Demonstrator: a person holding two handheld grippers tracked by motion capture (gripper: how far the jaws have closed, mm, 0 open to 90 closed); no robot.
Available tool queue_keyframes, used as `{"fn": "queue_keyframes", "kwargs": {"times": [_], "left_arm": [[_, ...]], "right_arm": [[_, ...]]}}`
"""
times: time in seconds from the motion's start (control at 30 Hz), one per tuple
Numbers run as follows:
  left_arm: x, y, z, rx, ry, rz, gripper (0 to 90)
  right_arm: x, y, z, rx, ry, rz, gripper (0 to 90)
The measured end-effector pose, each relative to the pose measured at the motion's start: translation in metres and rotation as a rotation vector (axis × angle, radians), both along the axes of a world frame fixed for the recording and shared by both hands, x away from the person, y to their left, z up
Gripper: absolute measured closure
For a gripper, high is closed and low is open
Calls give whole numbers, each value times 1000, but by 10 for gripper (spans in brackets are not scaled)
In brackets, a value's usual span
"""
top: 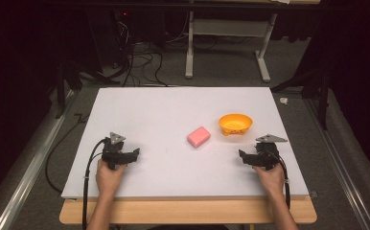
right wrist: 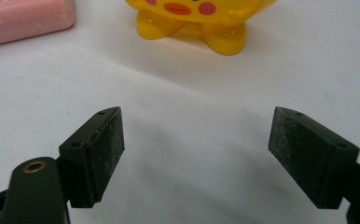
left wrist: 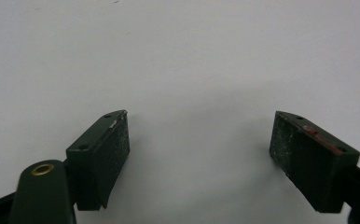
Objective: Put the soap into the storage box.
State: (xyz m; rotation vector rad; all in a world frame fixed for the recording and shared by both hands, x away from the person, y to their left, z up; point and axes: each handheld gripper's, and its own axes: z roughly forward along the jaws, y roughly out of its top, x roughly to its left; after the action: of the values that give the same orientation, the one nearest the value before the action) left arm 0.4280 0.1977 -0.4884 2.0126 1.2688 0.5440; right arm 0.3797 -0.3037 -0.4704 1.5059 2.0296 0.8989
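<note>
At the near edge of the white board [top: 173, 103], which lay on a wooden table [top: 188, 212], the person's two hands rested, each one around a gripper. The left gripper [top: 136, 153] sat at the near left part of the board, pointing toward the middle, and in the left gripper view its two black jaws stood wide apart with only bare white surface between them. The right gripper [top: 241, 155] sat at the near right part, also turned inward. In the right gripper view its jaws were also well apart and held nothing; the pads [right wrist: 107, 147] touched no object. A little farther, between the two grippers but closer to the right one, lay a pink soap bar [top: 198, 136] flat on the board. Just beyond it and to its right stood a yellow bowl [top: 235, 123] on small feet, with a painted face on its side, near the soap but not touching it. Behind the board were a grey floor, some black cables [top: 135, 62] and the white legs of a stand [top: 189, 48].
</note>
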Motion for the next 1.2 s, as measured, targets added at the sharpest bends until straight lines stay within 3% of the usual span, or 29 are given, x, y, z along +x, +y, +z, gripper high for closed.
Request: {"fn": "queue_keyframes", "kwargs": {"times": [0.33,1.2], "left_arm": [[0,0,0,0,0,0,204],[0,0,0,0,0,0,204]], "right_arm": [[-8,10,10,36,-33,61,191],[-13,30,32,80,-97,138,202]]}}
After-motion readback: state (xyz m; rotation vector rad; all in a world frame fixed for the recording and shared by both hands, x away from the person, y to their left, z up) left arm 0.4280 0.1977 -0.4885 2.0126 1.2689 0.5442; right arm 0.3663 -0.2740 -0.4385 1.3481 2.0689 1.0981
